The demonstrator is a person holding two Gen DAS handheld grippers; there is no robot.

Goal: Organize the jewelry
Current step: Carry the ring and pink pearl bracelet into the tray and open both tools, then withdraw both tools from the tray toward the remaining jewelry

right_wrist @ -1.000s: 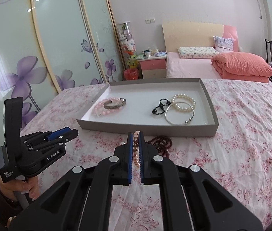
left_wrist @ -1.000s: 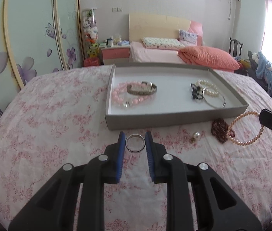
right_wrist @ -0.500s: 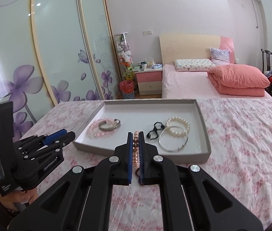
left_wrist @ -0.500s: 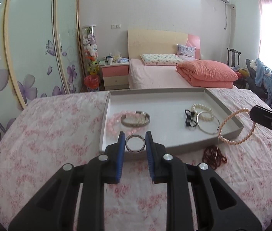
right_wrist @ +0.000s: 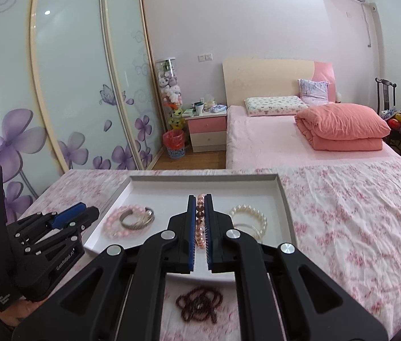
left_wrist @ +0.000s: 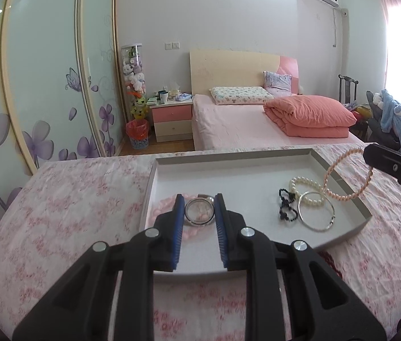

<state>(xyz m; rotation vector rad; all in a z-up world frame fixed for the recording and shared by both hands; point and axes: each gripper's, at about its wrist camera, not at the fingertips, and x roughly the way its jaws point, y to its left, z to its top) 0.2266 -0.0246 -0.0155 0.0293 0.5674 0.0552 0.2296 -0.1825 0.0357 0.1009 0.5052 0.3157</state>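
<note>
My left gripper (left_wrist: pixel 199 202) is shut on a silver ring (left_wrist: pixel 199 212) and holds it above the front left of the grey tray (left_wrist: pixel 366 213), over a pink bead bracelet (left_wrist: pixel 164 204). My right gripper (right_wrist: pixel 200 201) is shut on a pink pearl necklace (right_wrist: pixel 200 224), which hangs as a loop in the left wrist view (left_wrist: pixel 342 196) over the tray's right side. In the tray lie a white pearl bracelet (left_wrist: pixel 299 183), a silver bangle (left_wrist: pixel 318 226) and a black beaded piece (left_wrist: pixel 287 211).
A dark red bead necklace (right_wrist: pixel 200 305) lies on the floral cloth (right_wrist: pixel 356 227) in front of the tray. A grey cuff bracelet (right_wrist: pixel 137 218) rests on the pink beads. A bed (left_wrist: pixel 257 119) and a nightstand (left_wrist: pixel 172 119) stand beyond the table.
Both grippers have risen and moved forward over the tray, carrying the ring and the pearl necklace. The necklace has lifted off the cloth and now hangs over the tray.
</note>
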